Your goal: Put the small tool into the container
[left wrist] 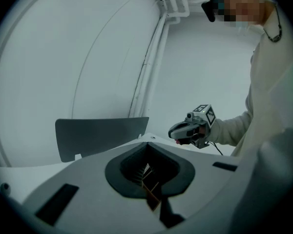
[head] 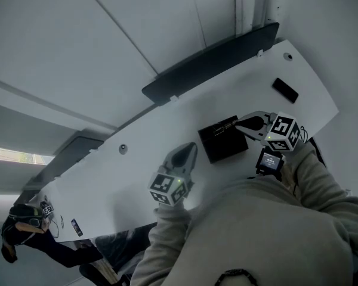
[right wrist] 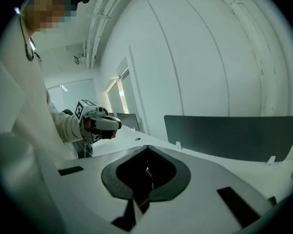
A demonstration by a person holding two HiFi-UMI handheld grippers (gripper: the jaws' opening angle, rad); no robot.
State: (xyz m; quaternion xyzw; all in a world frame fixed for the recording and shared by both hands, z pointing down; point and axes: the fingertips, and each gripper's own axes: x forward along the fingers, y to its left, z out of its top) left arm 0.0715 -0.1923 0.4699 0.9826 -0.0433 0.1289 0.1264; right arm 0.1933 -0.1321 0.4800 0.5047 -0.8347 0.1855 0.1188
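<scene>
While held above the white table [head: 144,137], left tongs [head: 188,151] closed, empty, right tongs [head: 238,124] closed, empty, near black container [head: 224,143].

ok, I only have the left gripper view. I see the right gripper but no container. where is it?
Observer: In the head view, a black container sits on the white table, right at the tip of the right gripper.
Operator: Is the right one holding the tool?
Observer: In the right gripper view, its jaws are together with nothing between them.
Operator: Anything else on the table?
Observer: A flat black rectangle lies apart from the container, toward the table's right end.
</scene>
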